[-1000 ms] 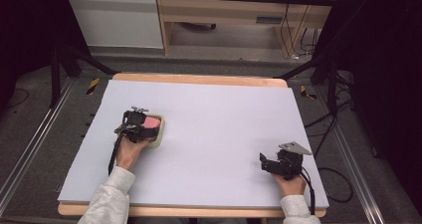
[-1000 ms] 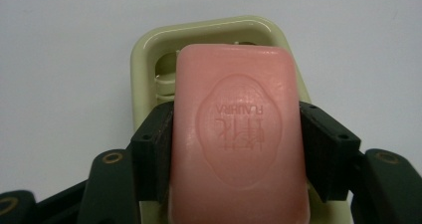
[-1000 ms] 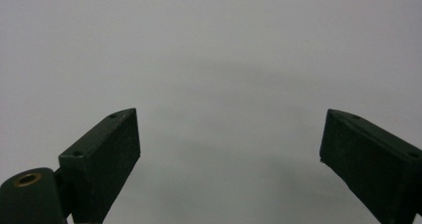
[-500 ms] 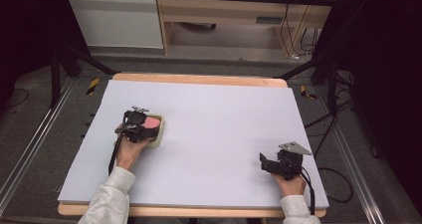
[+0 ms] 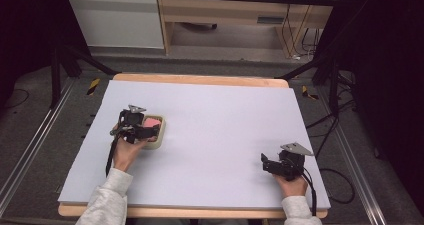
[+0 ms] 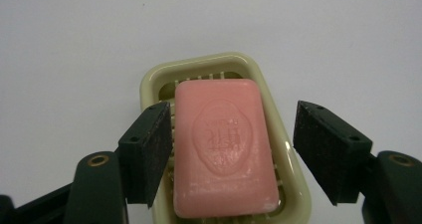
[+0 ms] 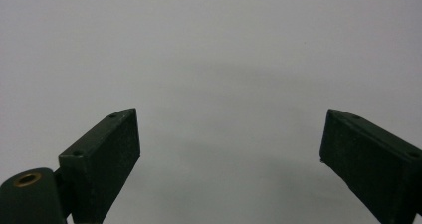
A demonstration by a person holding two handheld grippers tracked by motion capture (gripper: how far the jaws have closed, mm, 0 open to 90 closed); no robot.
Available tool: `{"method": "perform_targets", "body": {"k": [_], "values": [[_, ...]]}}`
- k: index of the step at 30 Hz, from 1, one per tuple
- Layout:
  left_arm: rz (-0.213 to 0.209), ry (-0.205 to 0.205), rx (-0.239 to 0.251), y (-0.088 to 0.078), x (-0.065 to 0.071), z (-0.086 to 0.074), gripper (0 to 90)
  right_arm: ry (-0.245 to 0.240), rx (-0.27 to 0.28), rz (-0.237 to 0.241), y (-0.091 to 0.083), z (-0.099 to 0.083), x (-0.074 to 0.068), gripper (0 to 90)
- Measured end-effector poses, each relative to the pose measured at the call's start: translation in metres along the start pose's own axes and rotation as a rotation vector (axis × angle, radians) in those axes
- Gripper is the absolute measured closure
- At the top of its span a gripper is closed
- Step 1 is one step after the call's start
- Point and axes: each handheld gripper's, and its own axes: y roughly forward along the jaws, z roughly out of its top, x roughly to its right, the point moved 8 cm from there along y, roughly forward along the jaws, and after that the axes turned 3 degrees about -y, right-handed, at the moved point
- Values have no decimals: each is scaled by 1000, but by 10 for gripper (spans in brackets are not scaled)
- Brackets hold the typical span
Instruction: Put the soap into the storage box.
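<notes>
A pink bar of soap (image 6: 224,147) lies in a pale yellow-green soap dish (image 6: 211,64) on the white table top. My left gripper (image 6: 231,144) is open, its jaws straddling the soap, one on each long side with a gap. From the high view the left gripper (image 5: 150,131) hangs over the dish (image 5: 159,141) at the table's left, and the soap (image 5: 152,121) shows as a pink patch. My right gripper (image 5: 265,163) rests near the front right of the table, open with nothing between its jaws (image 7: 229,159).
The white board (image 5: 220,120) lies on a wooden table. Black frame legs and floor rails (image 5: 25,150) run along both sides. Cables (image 5: 332,185) trail off the right edge. A cabinet and shelf (image 5: 225,15) stand beyond the far edge.
</notes>
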Motion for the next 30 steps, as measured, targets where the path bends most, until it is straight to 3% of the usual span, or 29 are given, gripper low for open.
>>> {"method": "perform_targets", "body": {"k": [4,10,13,20,24,30], "values": [[-13,0,15,-7,0,-1,311,8,-4,-5,0,0,1,89],[-37,10,95,-23,1,-11,310,15,-5,-10,0,-1,2,89],[-38,-8,123,-30,-3,-16,296,20,-5,-12,0,-1,3,88],[-19,-6,121,-44,-13,-34,251,23,-12,-27,1,-3,6,84],[-16,-25,141,-50,-16,-41,219,29,-11,-29,0,-4,7,84],[-8,-32,103,-54,-25,-69,169,33,-21,-35,-1,-7,10,84]]}}
